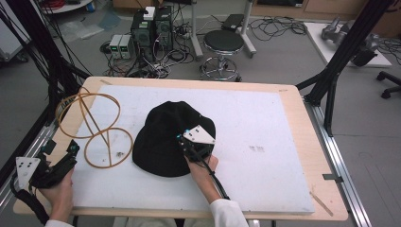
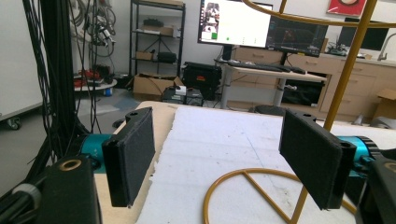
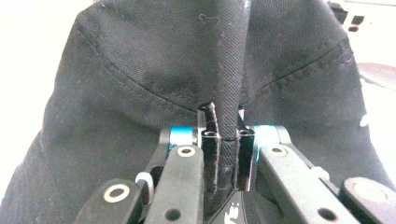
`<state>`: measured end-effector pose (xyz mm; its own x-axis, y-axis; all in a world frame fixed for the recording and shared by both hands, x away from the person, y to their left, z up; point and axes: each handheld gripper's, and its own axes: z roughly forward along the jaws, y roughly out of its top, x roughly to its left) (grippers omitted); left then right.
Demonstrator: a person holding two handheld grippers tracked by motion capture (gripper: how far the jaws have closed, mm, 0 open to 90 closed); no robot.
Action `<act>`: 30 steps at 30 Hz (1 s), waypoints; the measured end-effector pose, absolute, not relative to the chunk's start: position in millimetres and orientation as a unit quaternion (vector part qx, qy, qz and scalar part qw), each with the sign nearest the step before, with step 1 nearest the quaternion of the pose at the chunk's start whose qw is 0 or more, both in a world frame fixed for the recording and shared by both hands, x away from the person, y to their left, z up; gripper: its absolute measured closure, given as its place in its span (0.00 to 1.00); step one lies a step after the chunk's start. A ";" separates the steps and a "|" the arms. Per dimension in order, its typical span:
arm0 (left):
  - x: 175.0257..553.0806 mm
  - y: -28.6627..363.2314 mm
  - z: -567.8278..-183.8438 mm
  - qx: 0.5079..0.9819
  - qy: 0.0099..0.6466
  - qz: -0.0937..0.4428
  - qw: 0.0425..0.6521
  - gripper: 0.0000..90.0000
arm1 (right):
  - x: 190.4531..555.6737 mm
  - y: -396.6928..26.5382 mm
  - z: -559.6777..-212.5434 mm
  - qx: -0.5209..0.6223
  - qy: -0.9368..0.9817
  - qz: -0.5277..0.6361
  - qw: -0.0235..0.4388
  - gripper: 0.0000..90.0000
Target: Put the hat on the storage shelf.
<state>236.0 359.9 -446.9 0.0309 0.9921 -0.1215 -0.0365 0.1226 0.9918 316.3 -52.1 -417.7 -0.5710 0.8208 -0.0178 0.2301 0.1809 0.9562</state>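
A black fabric hat (image 1: 165, 135) lies on the white board (image 1: 246, 123) near the table's middle. My right gripper (image 1: 188, 145) rests on the hat's near right side. In the right gripper view its jaws pinch a raised fold of the black hat (image 3: 140, 93), and my right gripper (image 3: 227, 154) is shut on it. A gold wire stand (image 1: 97, 127) with two rings sits at the board's left. My left gripper (image 1: 68, 153) hovers at the table's left edge, just before that stand. In the left gripper view my left gripper (image 2: 224, 165) stands open, the gold wire stand (image 2: 261, 182) just beyond its pads.
The wooden table (image 1: 302, 142) carries the white board. Behind the table stand a round stool (image 1: 223, 45) and computer boxes (image 1: 152, 29) among cables. Black frame posts (image 1: 345, 47) rise at the right and left sides.
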 end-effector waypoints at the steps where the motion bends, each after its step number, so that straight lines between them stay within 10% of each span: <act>1: 236.0 359.8 -446.9 0.466 0.514 0.470 0.545 0.30 | 315.7 -53.0 -416.9 0.367 0.713 0.525 0.286 0.96; 30: 236.1 355.4 -446.5 0.469 0.511 0.470 0.546 0.30 | 297.9 -87.3 -368.0 0.351 0.597 0.646 0.322 0.96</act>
<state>236.1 355.4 -446.5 0.0368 0.9925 -0.1162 -0.0336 0.1175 0.9925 297.9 -87.3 -368.0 -0.5459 0.8349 0.0696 0.0037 -0.0806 0.9967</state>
